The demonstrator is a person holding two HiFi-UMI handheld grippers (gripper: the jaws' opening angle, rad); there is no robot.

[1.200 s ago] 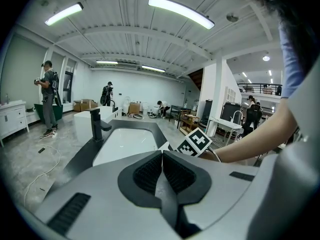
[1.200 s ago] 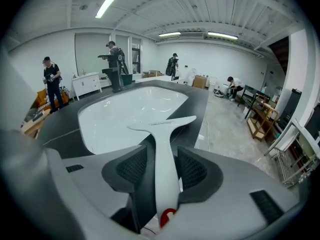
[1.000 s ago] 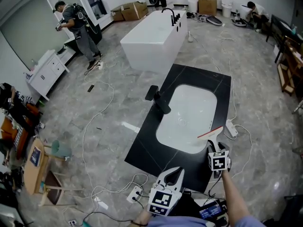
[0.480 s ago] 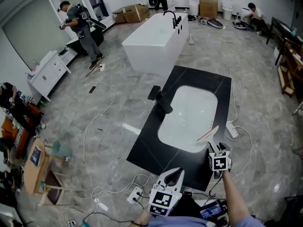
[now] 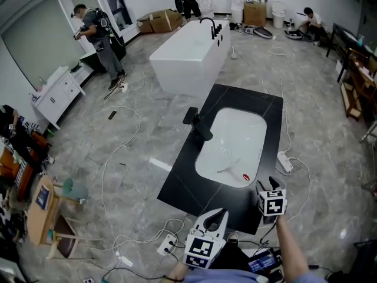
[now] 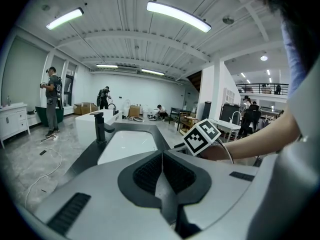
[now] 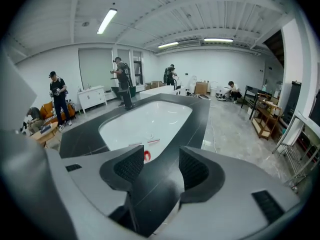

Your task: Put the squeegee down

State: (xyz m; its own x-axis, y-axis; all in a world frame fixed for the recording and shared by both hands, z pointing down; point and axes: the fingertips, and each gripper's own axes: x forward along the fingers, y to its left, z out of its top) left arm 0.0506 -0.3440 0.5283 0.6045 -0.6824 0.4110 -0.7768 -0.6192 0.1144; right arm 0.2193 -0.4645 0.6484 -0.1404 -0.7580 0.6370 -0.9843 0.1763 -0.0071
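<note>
Two hand-held grippers are nearest. The left gripper [image 6: 162, 170] is closed tight on nothing. The right gripper [image 7: 155, 166] has just been opening and now gapes wide, empty. One white squeegee with a red end [image 5: 233, 169] lies in the single white rounded basin [image 5: 242, 133], just ahead of the right gripper and slightly to its left, not touching it. Beyond stands one black faucet [image 5: 199, 125], and farther off one white bathtub [image 5: 188, 52].

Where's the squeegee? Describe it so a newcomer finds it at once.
Start at the black countertop in mid-room, with a white basin sunk into it. The squeegee lies inside that basin, at its near end. It is the only loose thing there: a thin pale bar with a red tip.
</note>
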